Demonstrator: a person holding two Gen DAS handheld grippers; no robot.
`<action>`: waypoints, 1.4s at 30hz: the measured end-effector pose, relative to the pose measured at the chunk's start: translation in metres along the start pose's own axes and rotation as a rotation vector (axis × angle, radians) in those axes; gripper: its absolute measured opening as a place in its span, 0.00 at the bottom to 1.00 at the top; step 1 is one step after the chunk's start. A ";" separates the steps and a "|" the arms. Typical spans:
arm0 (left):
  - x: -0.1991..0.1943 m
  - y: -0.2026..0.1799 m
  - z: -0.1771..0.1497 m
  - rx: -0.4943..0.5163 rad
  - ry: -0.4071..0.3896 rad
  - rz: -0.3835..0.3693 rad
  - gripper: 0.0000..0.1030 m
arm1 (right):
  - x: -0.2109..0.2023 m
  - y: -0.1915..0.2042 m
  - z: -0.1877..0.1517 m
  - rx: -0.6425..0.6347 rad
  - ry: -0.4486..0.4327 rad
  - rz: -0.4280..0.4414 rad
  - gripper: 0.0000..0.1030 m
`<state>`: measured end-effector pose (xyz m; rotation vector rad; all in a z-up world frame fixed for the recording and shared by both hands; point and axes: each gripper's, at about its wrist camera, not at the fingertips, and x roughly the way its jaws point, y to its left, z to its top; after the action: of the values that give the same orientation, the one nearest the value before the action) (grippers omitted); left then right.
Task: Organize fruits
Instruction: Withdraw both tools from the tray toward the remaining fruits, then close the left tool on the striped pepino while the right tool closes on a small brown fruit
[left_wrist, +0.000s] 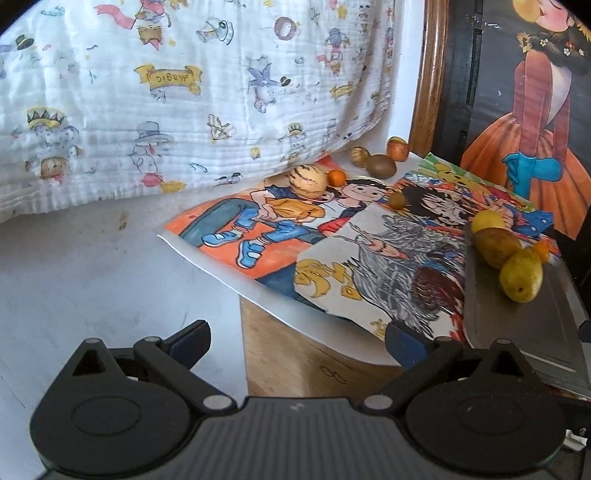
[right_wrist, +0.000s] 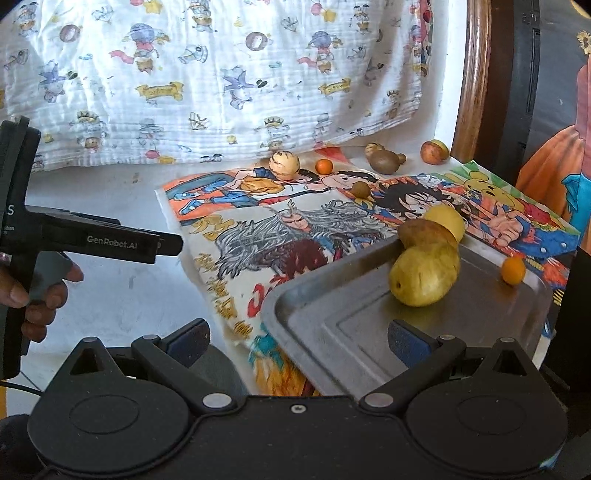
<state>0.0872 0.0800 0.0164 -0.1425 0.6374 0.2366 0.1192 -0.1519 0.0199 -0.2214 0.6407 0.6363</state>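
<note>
A metal tray (right_wrist: 332, 332) sits at the near right of the table and holds a yellow pear-like fruit (right_wrist: 424, 275), a brown fruit (right_wrist: 424, 232), a yellow round fruit (right_wrist: 447, 219) and a small orange (right_wrist: 513, 270). The tray (left_wrist: 517, 321) and these fruits (left_wrist: 521, 275) also show in the left wrist view. Farther back lie a striped pale melon (right_wrist: 283, 165), a small orange (right_wrist: 324, 166), a kiwi (right_wrist: 384, 160), a small brown fruit (right_wrist: 360, 189) and a peach (right_wrist: 434, 151). My right gripper (right_wrist: 295, 341) is open and empty over the tray's near edge. My left gripper (left_wrist: 295, 341) is open and empty short of the table.
Colourful cartoon drawings (right_wrist: 295, 229) cover the table. A printed white cloth (right_wrist: 221, 81) hangs behind. A wooden frame (right_wrist: 476, 74) and a painted panel (left_wrist: 535, 110) stand at the right. The left gripper's body (right_wrist: 110, 242) is held by a hand (right_wrist: 40, 295) at the left.
</note>
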 end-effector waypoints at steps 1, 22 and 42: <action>0.002 0.001 0.002 0.000 0.000 0.007 1.00 | 0.003 -0.002 0.003 0.004 0.001 0.000 0.99; 0.060 0.025 0.054 0.038 -0.020 0.103 1.00 | 0.055 -0.048 0.067 -0.172 -0.058 -0.067 0.99; 0.176 0.006 0.136 0.087 -0.042 -0.040 1.00 | 0.202 -0.098 0.168 -0.241 0.079 0.038 0.85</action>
<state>0.3002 0.1443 0.0181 -0.0660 0.6013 0.1728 0.3865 -0.0674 0.0271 -0.4613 0.6447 0.7444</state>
